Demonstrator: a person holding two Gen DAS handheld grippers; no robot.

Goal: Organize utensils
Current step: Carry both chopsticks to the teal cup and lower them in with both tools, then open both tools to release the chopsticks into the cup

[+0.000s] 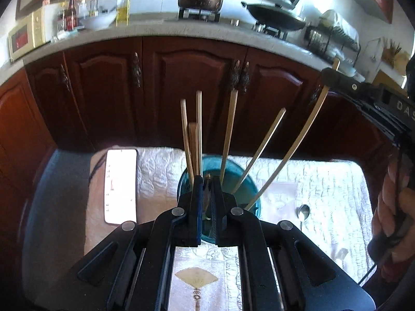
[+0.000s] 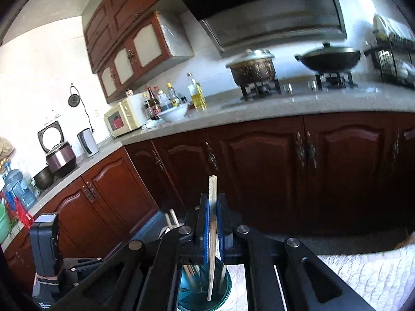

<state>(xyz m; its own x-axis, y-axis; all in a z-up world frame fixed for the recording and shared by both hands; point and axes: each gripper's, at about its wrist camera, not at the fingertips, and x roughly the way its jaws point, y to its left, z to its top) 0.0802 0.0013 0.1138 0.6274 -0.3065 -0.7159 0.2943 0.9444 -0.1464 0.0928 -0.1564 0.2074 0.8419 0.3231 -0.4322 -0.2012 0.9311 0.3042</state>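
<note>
Six wooden chopsticks (image 1: pixel 228 137) are standing in a teal glass cup (image 1: pixel 249 189) on the white quilted tablecloth (image 1: pixel 324 194), fanning out at different tilts, and the longest one (image 1: pixel 293 150) is leaning far to the right with its lower end inside the cup. The right gripper (image 2: pixel 213 223) is clamping that chopstick (image 2: pixel 212 233) near its upper end, its blue-padded tongs pressing together on the wood while the stick is hanging down into the cup (image 2: pixel 223 290); the same gripper (image 1: pixel 334 76) is showing at the upper right of the left wrist view. The left gripper (image 1: pixel 206 189) is sitting just in front of the cup's near rim, its tongs nearly together around a thin dark metal piece whose identity is unclear. A metal spoon (image 1: pixel 303 213) is lying on the cloth just right of the cup, and a white rectangular tray (image 1: pixel 121 184) is lying to the left, well apart. Behind the table, dark red wooden cabinets (image 1: pixel 181 85) are running under a grey countertop (image 2: pixel 285 103), where a lidded pot (image 2: pixel 253 67), a black wok (image 2: pixel 328 57), an oil bottle (image 2: pixel 197 93) and a cream microwave (image 2: pixel 122 116) are sitting.
</note>
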